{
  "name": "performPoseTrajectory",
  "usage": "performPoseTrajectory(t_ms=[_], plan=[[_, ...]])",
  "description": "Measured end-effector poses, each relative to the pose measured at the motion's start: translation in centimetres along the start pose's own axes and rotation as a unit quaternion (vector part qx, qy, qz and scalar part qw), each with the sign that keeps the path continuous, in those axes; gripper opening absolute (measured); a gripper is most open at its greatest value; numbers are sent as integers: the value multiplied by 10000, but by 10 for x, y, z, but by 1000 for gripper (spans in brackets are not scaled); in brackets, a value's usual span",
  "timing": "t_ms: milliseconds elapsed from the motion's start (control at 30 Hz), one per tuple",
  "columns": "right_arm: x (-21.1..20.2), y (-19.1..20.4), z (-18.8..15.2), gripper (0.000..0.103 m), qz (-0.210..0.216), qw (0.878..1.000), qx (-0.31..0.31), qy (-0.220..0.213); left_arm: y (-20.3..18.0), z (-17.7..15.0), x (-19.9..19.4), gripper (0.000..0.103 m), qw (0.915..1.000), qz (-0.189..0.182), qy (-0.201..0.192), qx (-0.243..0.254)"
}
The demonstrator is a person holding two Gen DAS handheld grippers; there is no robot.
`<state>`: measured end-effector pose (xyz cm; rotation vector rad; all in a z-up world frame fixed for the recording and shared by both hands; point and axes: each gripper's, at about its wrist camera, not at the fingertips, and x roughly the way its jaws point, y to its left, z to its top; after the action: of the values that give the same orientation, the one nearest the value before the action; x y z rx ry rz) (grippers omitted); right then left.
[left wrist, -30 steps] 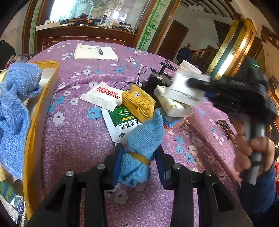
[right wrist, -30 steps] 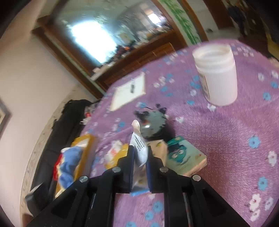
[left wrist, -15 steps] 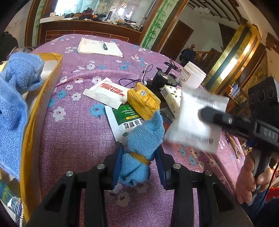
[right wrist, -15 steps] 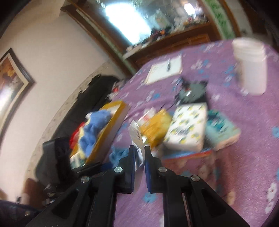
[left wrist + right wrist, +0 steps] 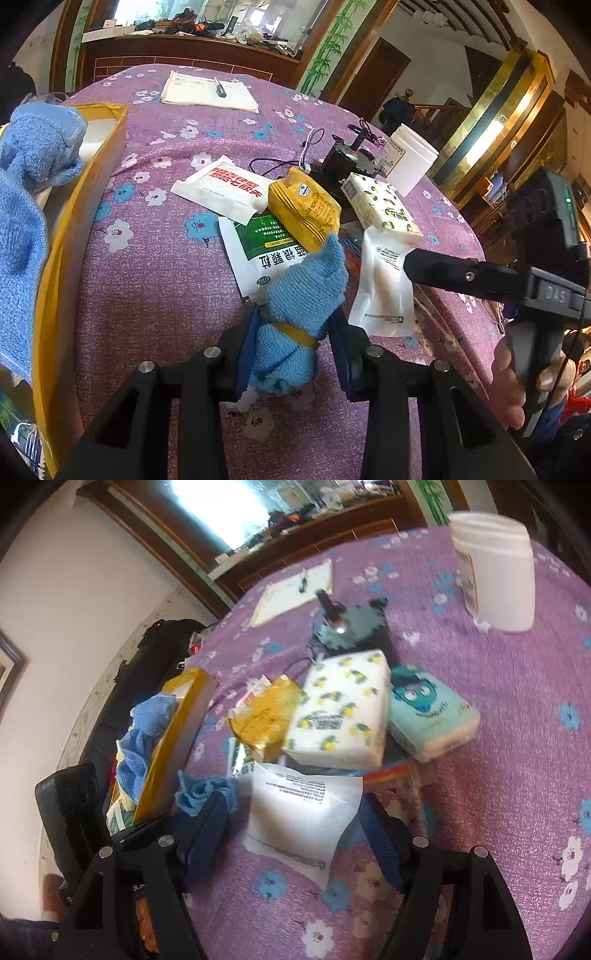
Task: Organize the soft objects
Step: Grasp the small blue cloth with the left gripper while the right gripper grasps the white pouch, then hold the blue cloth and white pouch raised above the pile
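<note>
letting go with my right tool point(image 5: 291, 834) — its jaws are opening, and the white pouch point(image 5: 303, 812) lies loose between them on the purple desk point(image 5: 498, 738), no pad pressing it. my left tool point(image 5: 291, 343) is clenched on the rolled blue cloth point(image 5: 299, 314), the one with a yellow band round it, low in the middle of the left view.

judging progress: the yellow box point(image 5: 62, 236) at the left edge of that frame already has blue towels point(image 5: 22, 192) draped in it, so some sorting looks done. much is left, i think — the rolled cloth has not reached the box, and the soft packs sit heaped mid-frame: a yellow bag point(image 5: 306, 210), the lemon-print tissue pack point(image 5: 340, 716), a teal tissue pack point(image 5: 428, 716), flat white sachets point(image 5: 225, 188).

room to move: the stretch of desk between the heap and the box is bare, a clean lane to the left. the box wall stands up, so the cloth must clear its rim. the white jar point(image 5: 495, 568) and a black wired gadget point(image 5: 351, 627) stand in the upper part of the right view, behind the heap.
</note>
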<state>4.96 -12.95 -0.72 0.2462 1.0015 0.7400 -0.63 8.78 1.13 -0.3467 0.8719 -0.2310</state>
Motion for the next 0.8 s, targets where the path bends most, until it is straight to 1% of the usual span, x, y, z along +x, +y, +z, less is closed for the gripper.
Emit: performPoseTrajectory(t_ms=[67, 133, 233, 267, 300, 333, 433, 500, 567, 633, 667, 800], plan=[[3, 4, -1, 79, -168, 9998, -109, -25, 0, 0, -1, 35, 10000, 12, -18, -4], [10, 7, -3, 79, -276, 9994, -163, 88, 1, 0, -2, 35, 10000, 26, -38, -18], [23, 4, -5, 79, -228, 9995, -87, 215, 1, 0, -1, 35, 10000, 36, -36, -12], [24, 0, -6, 78, -65, 9999, 13, 155, 1, 0, -1, 35, 10000, 40, -35, -17], [24, -3, -6, 63, 85, 9999, 80, 97, 1, 0, -1, 35, 10000, 34, -30, -22], [24, -6, -6, 60, 193, 9997, 131, 97, 1, 0, -1, 35, 10000, 30, -24, -21], [22, -8, -6, 57, 356, 9992, 133, 77, 1, 0, -1, 35, 10000, 23, -17, -9], [15, -3, -4, 57, 467, 9989, 36, -89, 1, 0, -1, 35, 10000, 14, -16, -15], [1, 5, -3, 57, 556, 9974, -129, -429, 2, 0, -4, 35, 10000, -1, -81, -17], [-14, 12, -2, 57, 387, 9956, -329, -789, 0, 0, -6, 35, 9999, 0, -135, 12], [-18, 14, -2, 57, 291, 9947, -405, -896, 0, 0, -7, 35, 9999, -4, -161, 30], [-21, 12, -1, 57, 390, 9943, -305, -946, -1, 0, -10, 35, 9997, -16, -249, 52]])
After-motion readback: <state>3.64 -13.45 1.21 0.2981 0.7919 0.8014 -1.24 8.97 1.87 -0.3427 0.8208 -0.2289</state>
